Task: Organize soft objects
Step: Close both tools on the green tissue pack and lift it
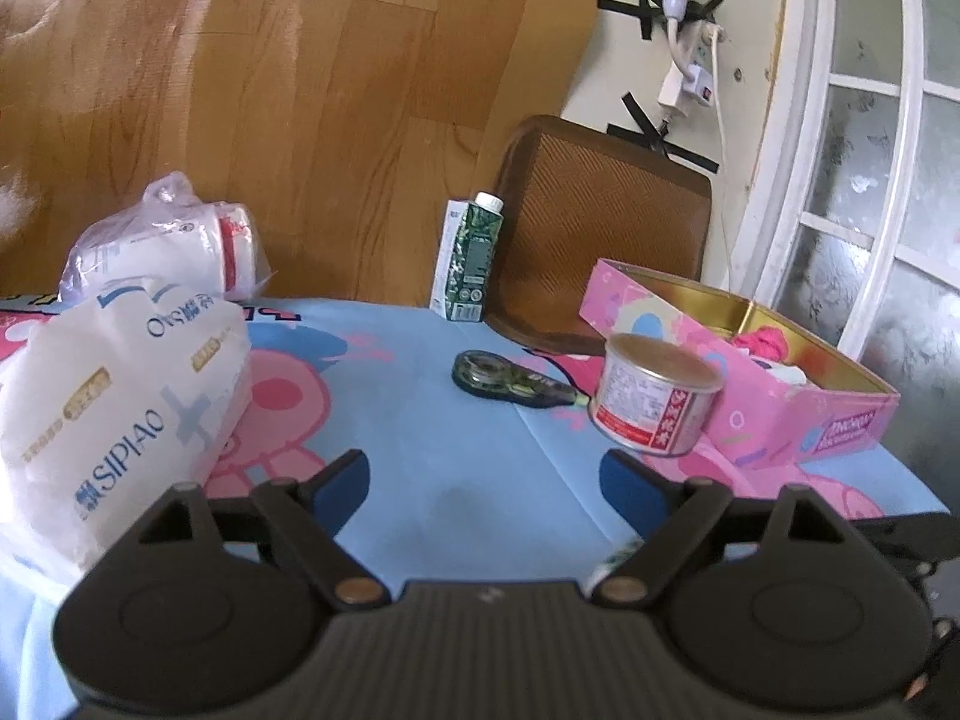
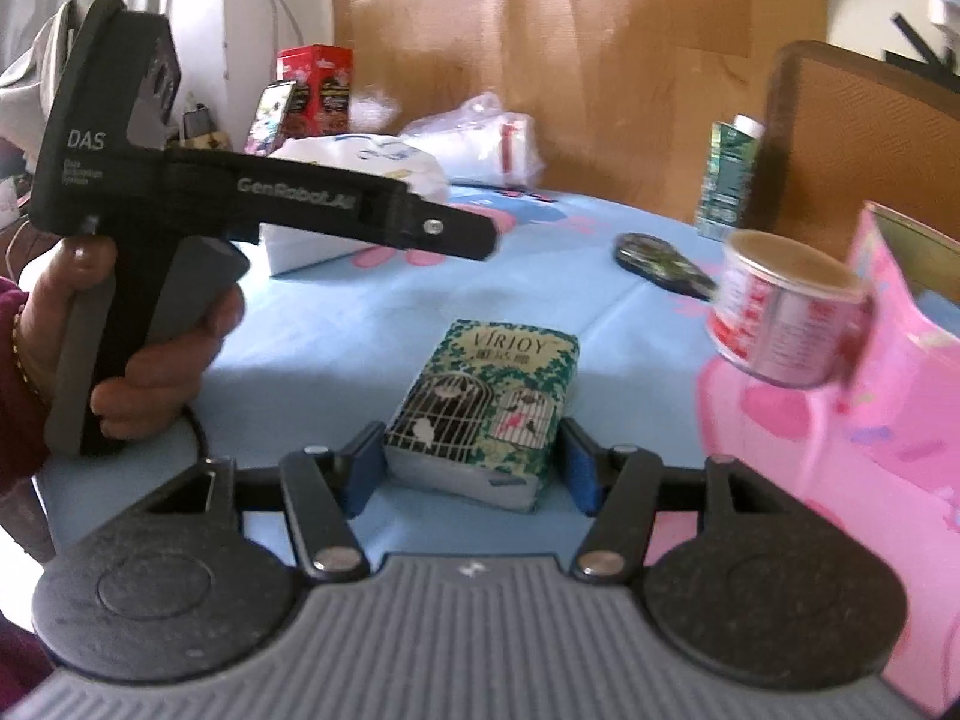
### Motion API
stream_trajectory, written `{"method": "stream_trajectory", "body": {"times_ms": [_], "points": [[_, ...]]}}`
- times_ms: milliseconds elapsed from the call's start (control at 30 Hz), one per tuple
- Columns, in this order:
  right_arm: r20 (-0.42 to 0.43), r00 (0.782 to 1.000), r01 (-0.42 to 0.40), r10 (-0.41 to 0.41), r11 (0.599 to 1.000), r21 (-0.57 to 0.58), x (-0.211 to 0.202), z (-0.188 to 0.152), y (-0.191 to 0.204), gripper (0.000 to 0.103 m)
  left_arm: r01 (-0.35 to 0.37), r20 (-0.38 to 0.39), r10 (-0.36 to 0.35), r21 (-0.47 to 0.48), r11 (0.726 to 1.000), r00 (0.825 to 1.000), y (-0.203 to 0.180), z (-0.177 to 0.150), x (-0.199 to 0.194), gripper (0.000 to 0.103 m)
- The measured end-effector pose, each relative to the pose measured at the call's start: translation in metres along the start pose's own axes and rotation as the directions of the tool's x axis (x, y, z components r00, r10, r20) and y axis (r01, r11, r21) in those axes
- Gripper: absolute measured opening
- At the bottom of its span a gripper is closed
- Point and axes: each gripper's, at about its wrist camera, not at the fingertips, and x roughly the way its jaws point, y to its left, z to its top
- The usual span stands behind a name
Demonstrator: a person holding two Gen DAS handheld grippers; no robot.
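While the left tongs hang apart over bare table, the tissue pack lies lengthwise between the right tongs, unclamped.

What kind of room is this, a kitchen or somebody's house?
Probably a lived-in room at home, not clearly a kitchen. A table wears a cartoon tablecloth, a woven-backed chair stands beside it, and everyday things lie about: a tissue pack and a pink tin box.
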Motion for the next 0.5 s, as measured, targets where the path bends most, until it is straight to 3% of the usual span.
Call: {"method": "stream_trajectory", "body": {"times_ms": [200,267,400,500], "points": [[0.007,0.999,0.041,-0.042,0.997,0.07,-0.024,-0.015,-0.018,0.065,0.014,-0.065,-0.013,0.014,1.0,0.998,-0.004,0.001,0.01,0.089],[0.014,0.998,0.057,-0.059,0.992,0.113,-0.032,-0.02,-0.025,0.066,0.014,-0.097,-0.016,-0.023,1.0,0.995,-0.001,0.002,0.013,0.089],[0.03,0.997,0.063,-0.068,0.986,0.154,-0.042,-0.028,-0.034,0.067,0.074,-0.119,-0.093,-0.151,0.986,0.989,-0.001,-0.003,0.011,0.089],[0.044,0.997,0.055,-0.062,0.986,0.16,-0.045,-0.032,-0.034,0.068,0.113,-0.123,-0.135,-0.174,0.978,0.983,-0.014,-0.006,0.008,0.089]]}}
